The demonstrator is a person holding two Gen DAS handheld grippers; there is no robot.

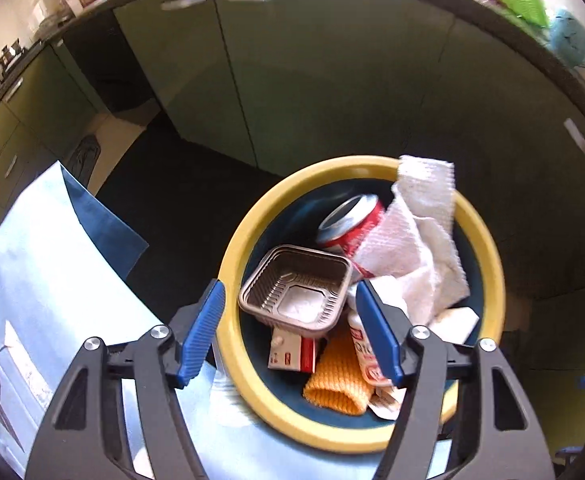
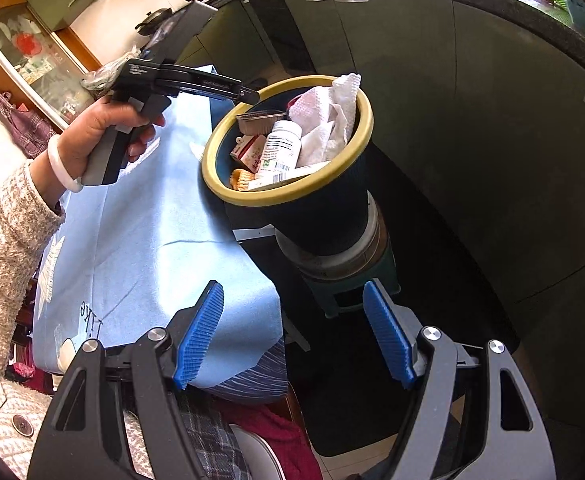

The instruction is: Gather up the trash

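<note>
A dark bin with a yellow rim (image 1: 248, 216) (image 2: 366, 128) stands beside the blue-clothed table. It holds a foil tray (image 1: 296, 288) (image 2: 258, 118), a red can (image 1: 352, 222), white paper towel (image 1: 408, 240) (image 2: 328, 120), a white bottle (image 2: 282, 146), a small carton (image 1: 290, 354) and an orange cloth (image 1: 338, 380). My left gripper (image 1: 290, 332) is open and empty, just above the bin's mouth; its body (image 2: 196, 80) shows in the right wrist view. My right gripper (image 2: 292, 336) is open and empty, low by the table's corner, well short of the bin.
The table with its light blue cloth (image 1: 48, 280) (image 2: 144, 240) lies left of the bin. The bin rests on a drum on a green stool (image 2: 352, 276). Green kitchen cabinets (image 1: 312, 80) (image 2: 472, 120) curve behind, under a cluttered counter.
</note>
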